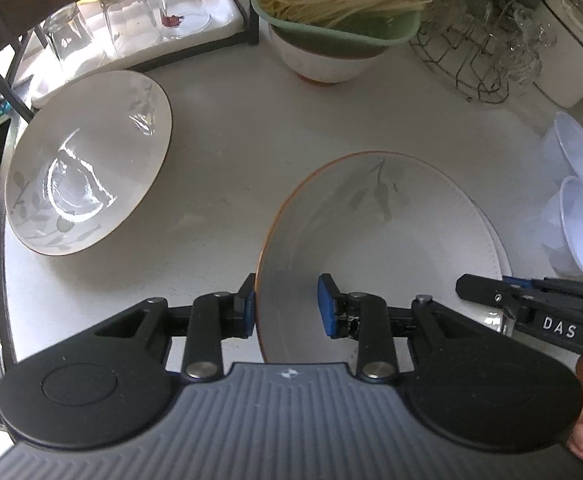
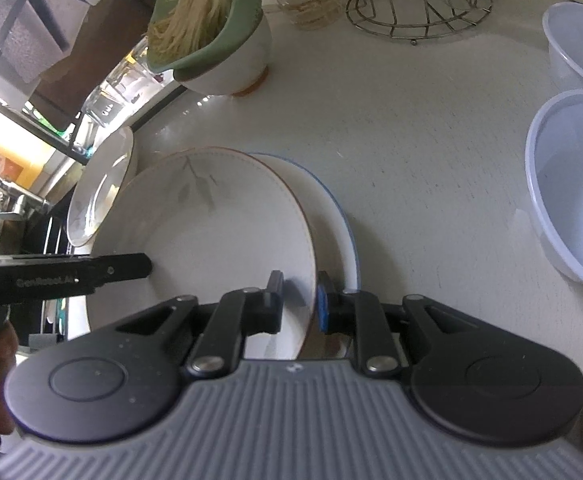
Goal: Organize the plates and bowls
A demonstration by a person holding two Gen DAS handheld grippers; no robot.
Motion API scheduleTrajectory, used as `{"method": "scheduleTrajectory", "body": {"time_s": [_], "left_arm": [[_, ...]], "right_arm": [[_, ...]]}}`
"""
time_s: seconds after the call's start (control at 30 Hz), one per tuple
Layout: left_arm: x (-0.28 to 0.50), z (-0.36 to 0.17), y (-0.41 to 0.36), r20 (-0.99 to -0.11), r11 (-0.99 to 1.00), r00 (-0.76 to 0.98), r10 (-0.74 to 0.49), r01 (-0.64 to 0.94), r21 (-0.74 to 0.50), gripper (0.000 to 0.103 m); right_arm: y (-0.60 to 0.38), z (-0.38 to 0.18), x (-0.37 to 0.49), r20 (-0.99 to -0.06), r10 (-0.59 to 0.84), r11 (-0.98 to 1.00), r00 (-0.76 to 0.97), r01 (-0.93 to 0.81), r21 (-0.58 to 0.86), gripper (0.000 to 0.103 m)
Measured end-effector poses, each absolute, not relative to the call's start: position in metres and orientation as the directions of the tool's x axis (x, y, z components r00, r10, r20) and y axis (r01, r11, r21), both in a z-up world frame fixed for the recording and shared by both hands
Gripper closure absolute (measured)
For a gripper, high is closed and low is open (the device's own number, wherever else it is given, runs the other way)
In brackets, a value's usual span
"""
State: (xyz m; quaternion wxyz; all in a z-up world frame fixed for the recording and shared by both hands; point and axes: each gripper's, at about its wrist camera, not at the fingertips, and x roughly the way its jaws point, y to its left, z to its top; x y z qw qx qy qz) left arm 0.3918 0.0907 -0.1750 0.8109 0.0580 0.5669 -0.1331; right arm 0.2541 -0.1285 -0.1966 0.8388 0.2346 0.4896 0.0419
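A white plate with a grey leaf print and a brown rim [image 1: 375, 224] [image 2: 211, 232] is held at two opposite edges. My left gripper [image 1: 289, 306] straddles its left rim, outer pad on the rim and blue inner pad against the sloping inside wall. My right gripper [image 2: 299, 302] is shut on the right rim. The plate lies tilted over a white plate with a blue rim [image 2: 331, 208] [image 1: 495, 240], overlapping most of it. A leaf-print bowl [image 1: 87, 164] [image 2: 99, 192] stands on the counter to the left.
Two clear plastic bowls [image 1: 579, 224] [image 2: 571, 192] stand at the right. A green strainer of noodles [image 1: 331, 20] [image 2: 207, 28] sits in a white bowl at the back, beside a wire rack [image 1: 471, 60] [image 2: 419, 12]. Upturned glasses [image 1: 127, 16] stand on a white tray at the back left.
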Motion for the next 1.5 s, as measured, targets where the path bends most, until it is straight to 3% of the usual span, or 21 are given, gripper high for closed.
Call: {"method": "scheduleTrajectory", "body": {"time_s": [0.4,0.93,1.5], "left_arm": [[0.391,-0.187,0.082,-0.937,0.952,0.338,-0.083,0.306,0.026,0.068],[0.386,-0.168,0.100,-0.914,0.970,0.368,-0.170,0.225,-0.090,0.068],[0.344,-0.083,0.100,-0.825,0.962,0.504,-0.256,0.219,-0.165,0.068]], "right_arm": [[-0.122,-0.193,0.259,-0.805,0.232,0.919,0.546,0.149,0.366,0.083],[-0.120,-0.185,0.255,-0.787,0.177,0.935,0.591,0.149,0.323,0.084],[-0.132,-0.123,0.224,-0.692,0.146,0.949,0.706,0.096,0.299,0.083]]}}
